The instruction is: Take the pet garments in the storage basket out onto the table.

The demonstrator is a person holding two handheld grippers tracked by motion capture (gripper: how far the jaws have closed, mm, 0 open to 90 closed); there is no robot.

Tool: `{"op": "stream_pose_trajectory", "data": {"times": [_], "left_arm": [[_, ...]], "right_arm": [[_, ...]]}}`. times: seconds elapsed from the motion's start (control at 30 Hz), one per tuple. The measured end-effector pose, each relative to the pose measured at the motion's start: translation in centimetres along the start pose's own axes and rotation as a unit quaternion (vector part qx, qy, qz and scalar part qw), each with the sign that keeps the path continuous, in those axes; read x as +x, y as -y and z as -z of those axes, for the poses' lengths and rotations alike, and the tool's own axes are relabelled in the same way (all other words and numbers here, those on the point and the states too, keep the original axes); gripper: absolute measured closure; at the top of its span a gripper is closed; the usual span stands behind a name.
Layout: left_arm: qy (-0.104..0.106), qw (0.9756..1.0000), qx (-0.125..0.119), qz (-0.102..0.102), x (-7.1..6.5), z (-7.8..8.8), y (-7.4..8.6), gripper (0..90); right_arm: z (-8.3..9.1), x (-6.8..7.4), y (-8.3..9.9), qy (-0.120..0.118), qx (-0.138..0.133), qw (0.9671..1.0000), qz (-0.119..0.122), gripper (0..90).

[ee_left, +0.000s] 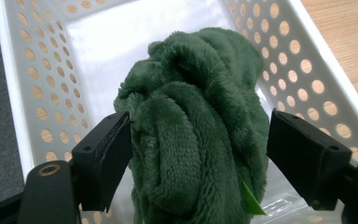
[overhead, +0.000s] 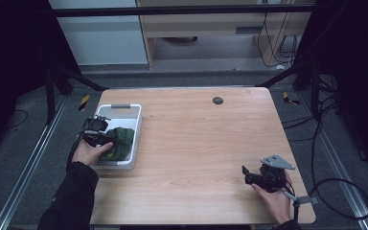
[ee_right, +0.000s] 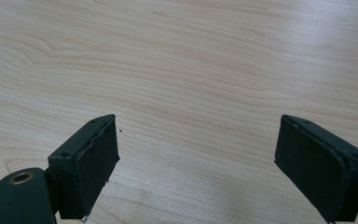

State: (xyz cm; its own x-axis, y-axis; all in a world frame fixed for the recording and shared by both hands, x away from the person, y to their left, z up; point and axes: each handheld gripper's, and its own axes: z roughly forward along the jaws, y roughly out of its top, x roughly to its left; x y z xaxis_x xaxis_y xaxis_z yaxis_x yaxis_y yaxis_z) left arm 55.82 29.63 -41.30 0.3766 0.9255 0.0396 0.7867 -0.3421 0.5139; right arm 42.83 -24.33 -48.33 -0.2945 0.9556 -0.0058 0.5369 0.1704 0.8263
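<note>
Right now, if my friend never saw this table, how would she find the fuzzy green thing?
Start at the wooden table and look to its left edge, where a white plastic basket with round holes in its walls sits. Inside lies a bunched-up green fleece cloth, with the left gripper open around it. It is the only soft, dark green thing there; everything nearby is hard, white or black.

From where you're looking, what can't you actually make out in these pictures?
- Basket floor under the green fleece cloth: covered by the cloth, left gripper view.
- Light green tag on the cloth: print too small to read.
- White basket near wall: partly hidden by the left gripper and hand, high view.
- Room beyond the wooden table: too dark.
</note>
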Motion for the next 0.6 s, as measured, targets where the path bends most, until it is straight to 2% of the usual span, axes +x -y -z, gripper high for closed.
{"op": "stream_pose_trajectory", "data": {"times": [0.6], "left_arm": [[0.002, 0.9996, 0.029, 0.003, 0.1, -1.01, 0.2, 29.2]], "right_arm": [[-0.14, 0.03, 0.05, 0.001, 0.005, 1.0, 0.004, 13.1]]}}
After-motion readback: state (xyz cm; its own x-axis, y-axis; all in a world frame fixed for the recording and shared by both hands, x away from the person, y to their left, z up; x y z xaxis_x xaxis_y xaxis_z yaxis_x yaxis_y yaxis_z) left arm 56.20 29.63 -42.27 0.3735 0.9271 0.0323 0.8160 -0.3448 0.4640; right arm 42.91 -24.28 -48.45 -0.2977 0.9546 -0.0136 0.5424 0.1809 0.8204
